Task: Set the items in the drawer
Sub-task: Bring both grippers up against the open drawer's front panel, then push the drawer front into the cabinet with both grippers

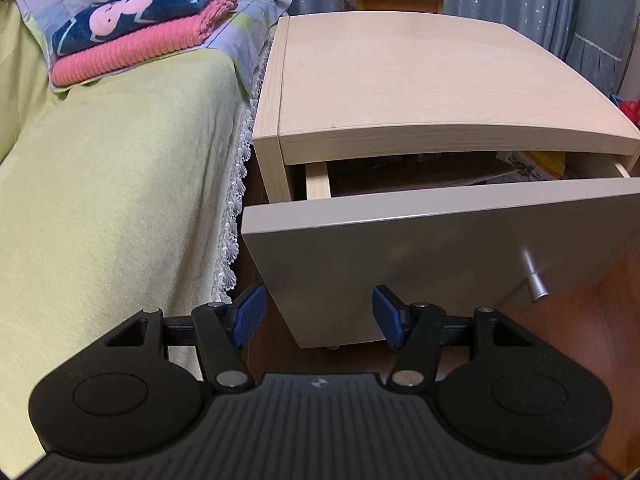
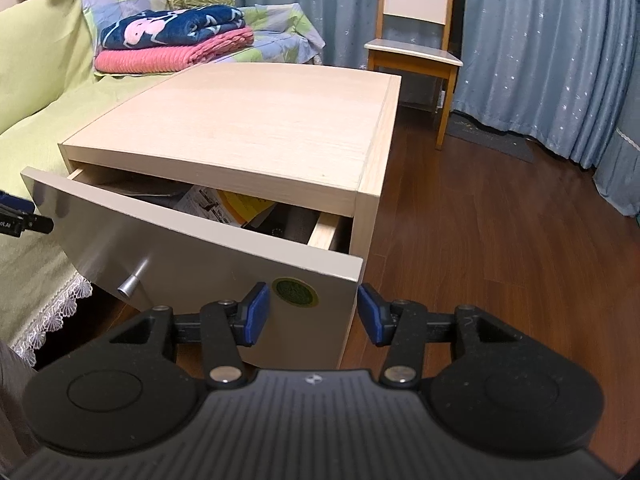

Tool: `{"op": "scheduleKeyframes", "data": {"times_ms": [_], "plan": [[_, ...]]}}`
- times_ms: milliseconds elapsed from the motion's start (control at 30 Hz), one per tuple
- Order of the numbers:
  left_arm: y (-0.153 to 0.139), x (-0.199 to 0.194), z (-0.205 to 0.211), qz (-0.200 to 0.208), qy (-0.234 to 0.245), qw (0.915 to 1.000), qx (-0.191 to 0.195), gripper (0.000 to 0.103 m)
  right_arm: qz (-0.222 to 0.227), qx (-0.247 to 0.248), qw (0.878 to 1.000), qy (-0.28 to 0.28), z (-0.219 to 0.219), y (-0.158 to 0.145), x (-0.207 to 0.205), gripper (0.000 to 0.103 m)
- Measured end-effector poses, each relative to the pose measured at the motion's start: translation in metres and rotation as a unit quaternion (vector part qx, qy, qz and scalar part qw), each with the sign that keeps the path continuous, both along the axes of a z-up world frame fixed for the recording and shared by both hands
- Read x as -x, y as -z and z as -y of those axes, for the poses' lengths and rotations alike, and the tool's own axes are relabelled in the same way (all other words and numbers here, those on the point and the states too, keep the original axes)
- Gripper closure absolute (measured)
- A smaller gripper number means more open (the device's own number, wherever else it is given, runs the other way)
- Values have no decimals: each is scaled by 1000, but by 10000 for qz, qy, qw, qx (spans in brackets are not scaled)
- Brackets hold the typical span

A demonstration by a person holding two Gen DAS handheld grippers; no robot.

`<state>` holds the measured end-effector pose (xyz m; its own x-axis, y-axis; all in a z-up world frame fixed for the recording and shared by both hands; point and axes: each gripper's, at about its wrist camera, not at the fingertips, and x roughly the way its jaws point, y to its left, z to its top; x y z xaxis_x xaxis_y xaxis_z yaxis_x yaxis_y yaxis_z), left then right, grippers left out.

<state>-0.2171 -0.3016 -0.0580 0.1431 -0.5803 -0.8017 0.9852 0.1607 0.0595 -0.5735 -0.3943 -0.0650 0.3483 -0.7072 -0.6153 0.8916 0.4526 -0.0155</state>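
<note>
My left claw (image 1: 318,316) and right claw (image 2: 313,312) hang released before the half-open nightstand drawer (image 2: 192,252), its papers (image 2: 224,206) mostly hidden.

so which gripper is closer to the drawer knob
Hard to call. The left gripper sits left of the knob; the right gripper sits right of it. Both are open, not touching.

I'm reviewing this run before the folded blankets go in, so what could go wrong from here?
1. The drawer is only partly open, and the gap under the cabinet top looks narrow for the folded blankets; they may snag.
2. Papers already lie inside and could get crumpled.
3. The left gripper and right gripper, both open and empty, sit near the drawer front and could bump it.
</note>
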Motion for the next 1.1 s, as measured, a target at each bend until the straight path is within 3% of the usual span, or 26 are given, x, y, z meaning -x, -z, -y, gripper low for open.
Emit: {"op": "scheduleKeyframes", "data": {"times_ms": [233, 433, 833, 900, 967, 1000, 1100], "plan": [[3, 36, 1, -233, 52, 9996, -135, 41, 159, -222, 9996, 10, -12, 8, -10, 59], [10, 71, 10, -513, 57, 9981, -328, 41, 463, -459, 9974, -291, -24, 23, -52, 71], [40, 75, 11, -477, -282, 9971, -525, 41, 415, -589, 9974, -60, -27, 37, -73, 74], [42, 74, 10, -477, -282, 9971, -520, 35, 394, -620, 9973, -9, -27, 39, -76, 66], [42, 72, 6, -462, -298, 9973, -485, 32, 371, -651, 9972, 45, -28, 41, -78, 50], [42, 71, 4, -428, -324, 9975, -468, 32, 360, -656, 9972, 81, -29, 42, -78, 35], [43, 68, -1, -401, -411, 9972, -487, 31, 432, -434, 9980, 157, -37, 39, -78, 13]]}}
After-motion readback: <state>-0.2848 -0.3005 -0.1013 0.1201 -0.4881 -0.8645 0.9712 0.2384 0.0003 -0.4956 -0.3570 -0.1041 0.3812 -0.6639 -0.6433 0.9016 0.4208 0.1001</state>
